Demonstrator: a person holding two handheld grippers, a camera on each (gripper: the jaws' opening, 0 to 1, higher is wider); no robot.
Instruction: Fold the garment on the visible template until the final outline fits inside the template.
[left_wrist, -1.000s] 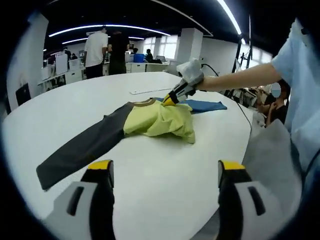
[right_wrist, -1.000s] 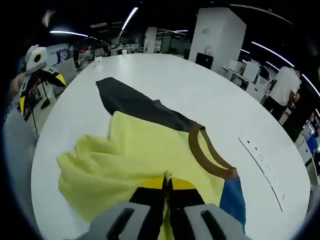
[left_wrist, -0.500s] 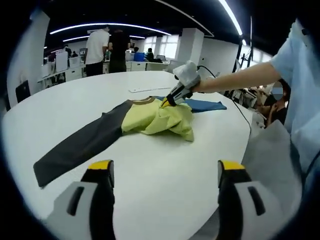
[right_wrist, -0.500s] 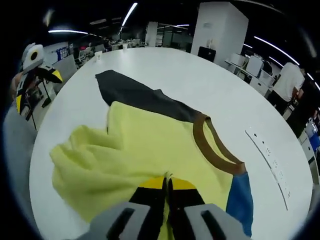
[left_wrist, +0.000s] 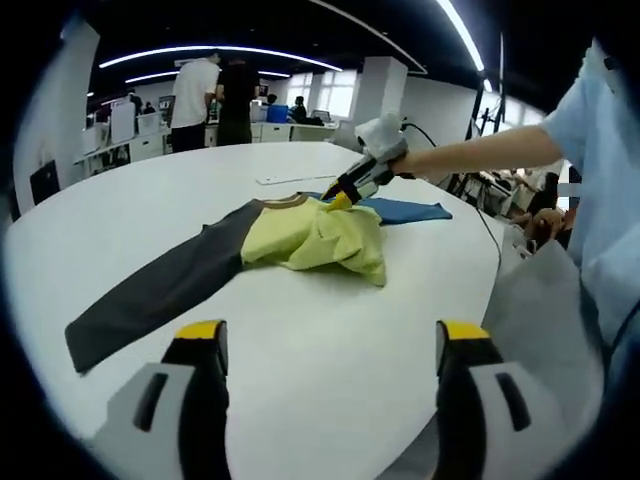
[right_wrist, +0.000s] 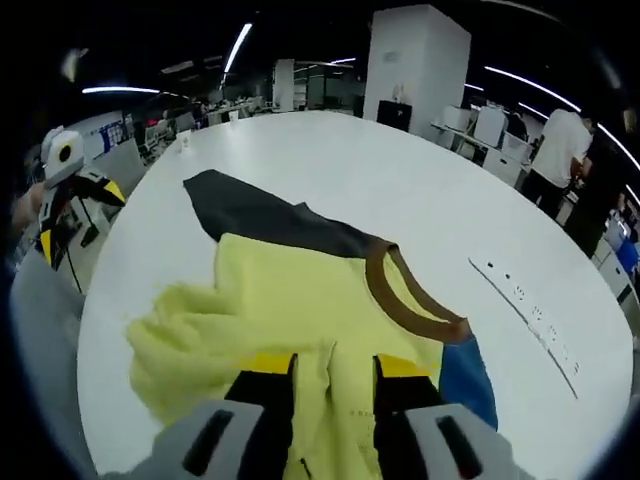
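The garment lies on the round white table (left_wrist: 330, 330): a bunched yellow body (left_wrist: 318, 237), a long dark sleeve (left_wrist: 160, 290), a brown collar (left_wrist: 286, 203) and a blue sleeve (left_wrist: 408, 210). My left gripper (left_wrist: 330, 335) hangs open over the near table edge, well short of the cloth. In the right gripper view the yellow body (right_wrist: 290, 300), dark sleeve (right_wrist: 250, 210), collar (right_wrist: 405, 300) and blue sleeve (right_wrist: 460, 378) show close up. My right gripper (right_wrist: 333, 368) is open, a ridge of yellow fabric standing between its jaws. It also shows as the right gripper (left_wrist: 338, 198) at the cloth's far edge.
A white marked strip (right_wrist: 525, 312) lies on the table beyond the collar, also seen as the strip (left_wrist: 290, 182). The left gripper (right_wrist: 70, 195) shows past the table's left edge. People stand by desks (left_wrist: 210, 95) in the background. A person's sleeve (left_wrist: 600, 170) fills the right side.
My right gripper's jaws have parted from shut on the yellow fabric to open, leaving the fabric loose between them. The left gripper has stayed where it was.
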